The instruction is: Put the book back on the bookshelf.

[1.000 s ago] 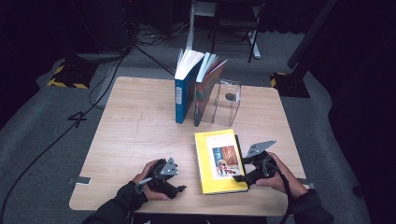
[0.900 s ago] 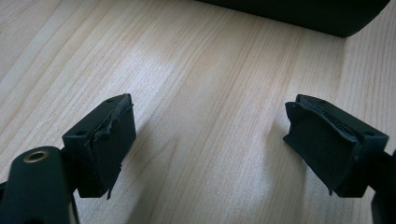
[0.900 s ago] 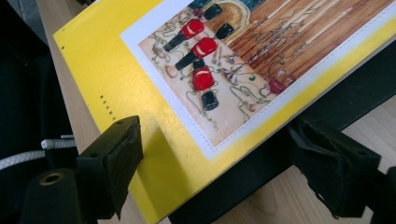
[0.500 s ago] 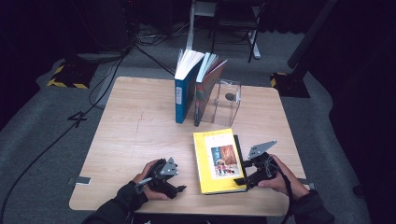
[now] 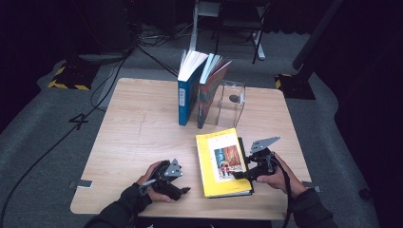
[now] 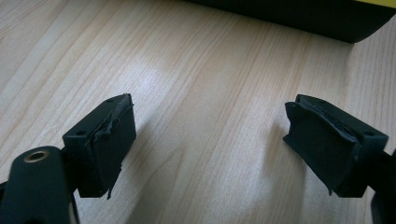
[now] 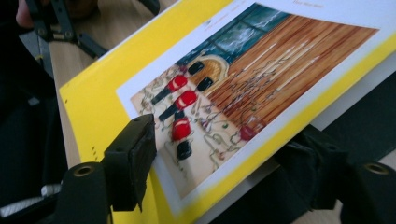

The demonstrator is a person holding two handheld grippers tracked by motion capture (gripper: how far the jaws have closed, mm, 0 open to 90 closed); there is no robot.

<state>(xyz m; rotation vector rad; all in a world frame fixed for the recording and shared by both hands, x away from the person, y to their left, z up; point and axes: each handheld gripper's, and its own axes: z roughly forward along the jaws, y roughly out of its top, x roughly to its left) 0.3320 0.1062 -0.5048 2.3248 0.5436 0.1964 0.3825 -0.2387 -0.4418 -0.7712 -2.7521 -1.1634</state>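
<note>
A yellow book with a picture on its cover lies flat near the table's front edge. My right gripper is at its right edge. In the right gripper view the book runs slanting between the wide-set jaws of the right gripper, one jaw over the cover and the other under the book, so it is open around the edge. My left gripper rests on the wood left of the book. Its jaws stand open with bare table between them.
Two books stand upright at the table's back, a blue book and a second book against a clear plastic box. A dark layer lies under the yellow book. Bare wooden table stretches to the left.
My right gripper has slid left and a little forward, so its jaws now straddle the yellow book's right edge. The left gripper and the book have stayed put.
</note>
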